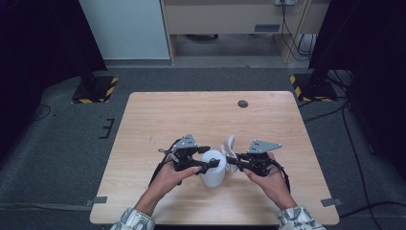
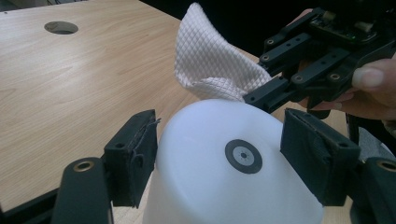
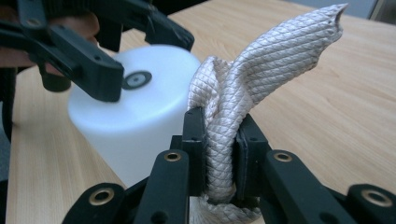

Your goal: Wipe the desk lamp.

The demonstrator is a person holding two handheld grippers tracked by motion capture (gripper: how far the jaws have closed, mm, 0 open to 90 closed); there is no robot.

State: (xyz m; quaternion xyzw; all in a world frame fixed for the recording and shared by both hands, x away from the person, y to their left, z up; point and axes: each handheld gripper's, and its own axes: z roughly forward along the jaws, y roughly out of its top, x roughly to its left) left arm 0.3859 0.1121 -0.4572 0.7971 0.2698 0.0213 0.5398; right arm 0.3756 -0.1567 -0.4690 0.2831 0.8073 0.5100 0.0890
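Here the white cloth (image 3: 243, 93), pinched in the right hand-held gripper (image 3: 219, 154), is held just beside the white plastic container (image 2: 224, 163), which is clasped by the left hand-held gripper (image 2: 219, 158).

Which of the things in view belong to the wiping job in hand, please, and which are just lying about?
In the job:
white container, clamped by the left gripper
white quilted cloth, pinched in the right gripper, beside the container

Lying about:
round hole in the table
striped stand bases on the floor
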